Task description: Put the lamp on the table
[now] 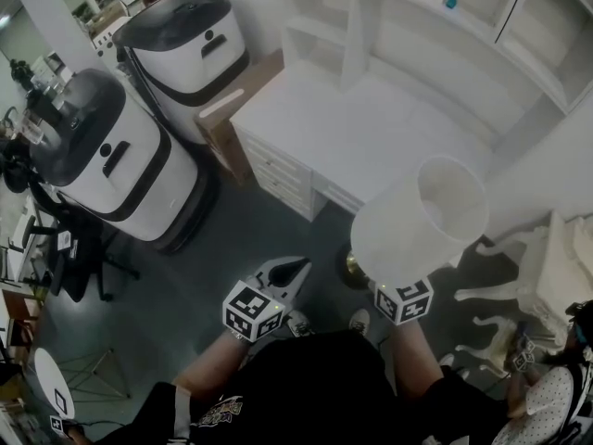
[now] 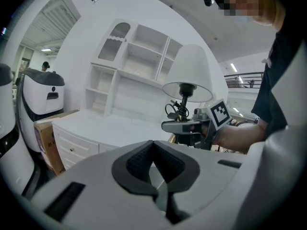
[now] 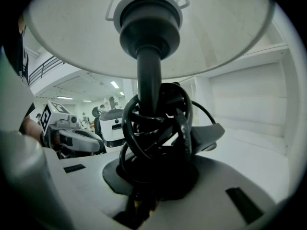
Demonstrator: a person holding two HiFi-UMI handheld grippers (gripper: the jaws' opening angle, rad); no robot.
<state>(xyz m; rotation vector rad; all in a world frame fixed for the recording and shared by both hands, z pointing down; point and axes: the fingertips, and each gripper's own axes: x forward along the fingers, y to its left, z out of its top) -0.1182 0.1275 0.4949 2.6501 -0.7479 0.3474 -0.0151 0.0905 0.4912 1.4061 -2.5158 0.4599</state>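
Note:
The lamp, with a wide white shade (image 1: 422, 216) and a dark stem (image 3: 146, 75), hangs over the grey floor in front of the white table (image 1: 371, 128). A black cord (image 3: 158, 128) is coiled round the stem. My right gripper (image 3: 153, 176) is shut on the stem and the coil just under the shade; in the head view its jaws are hidden beneath the shade. In the left gripper view the lamp (image 2: 189, 73) stands upright in the right gripper (image 2: 184, 126). My left gripper (image 1: 289, 272) is shut and holds nothing, to the left of the lamp.
Two round white and black machines (image 1: 111, 156) (image 1: 185, 49) stand left of the table, with a cardboard box (image 1: 232, 109) against its left end. White shelves (image 1: 435, 26) rise behind the tabletop. A white ornate chair (image 1: 537, 276) stands at the right.

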